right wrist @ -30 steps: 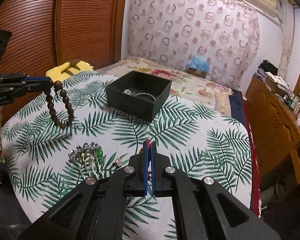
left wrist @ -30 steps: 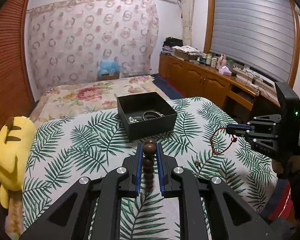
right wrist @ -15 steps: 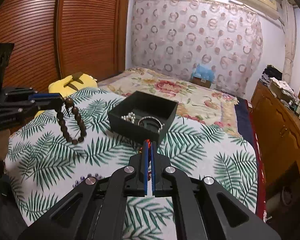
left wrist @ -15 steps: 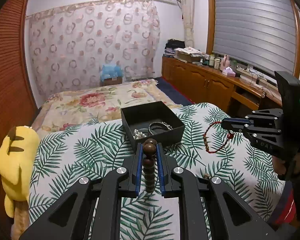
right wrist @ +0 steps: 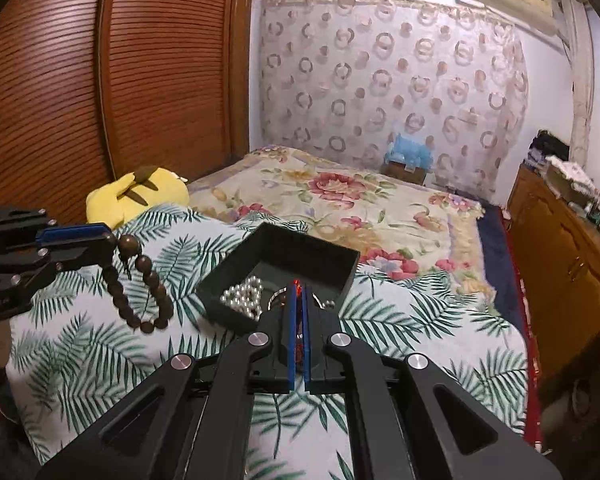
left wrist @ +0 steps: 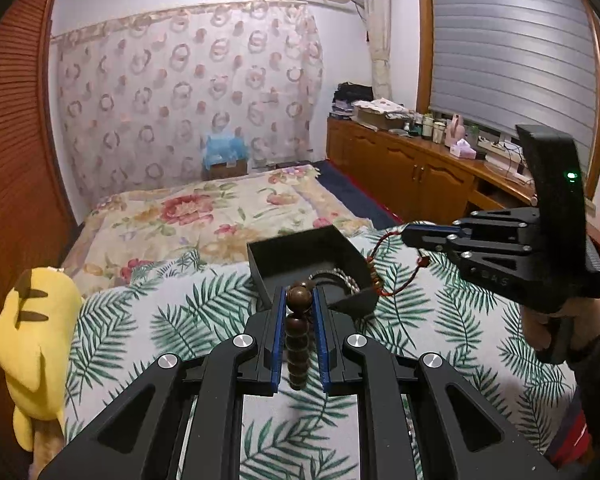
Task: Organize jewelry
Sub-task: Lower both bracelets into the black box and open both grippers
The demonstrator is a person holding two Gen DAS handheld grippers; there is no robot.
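Observation:
A black open box [left wrist: 300,248] [right wrist: 284,252] sits on the palm-leaf bedspread, with pearls [right wrist: 242,298] and a silver bangle [left wrist: 342,278] inside. My left gripper [left wrist: 299,296] is shut on a dark brown wooden bead bracelet [left wrist: 298,336], which hangs in a loop [right wrist: 140,280] just left of the box. My right gripper [right wrist: 298,290] is shut on a thin red cord bracelet [left wrist: 380,276], which dangles at the box's right edge. In the right wrist view only a red glimpse of the red cord bracelet [right wrist: 298,284] shows between the pads. Both grippers hover close to the box.
A yellow plush toy [left wrist: 32,344] lies at the bed's left edge beside the wooden louvred wardrobe [right wrist: 100,80]. A floral quilt [left wrist: 204,216] lies beyond the box. A wooden cabinet [left wrist: 412,168] with clutter runs along the right wall. A person's hand [left wrist: 564,320] holds the right gripper.
Both grippers have moved forward and slightly up toward the black box, carrying their bracelets. The box now looms much closer, and the loose jewelry on the bedspread has dropped out of view.

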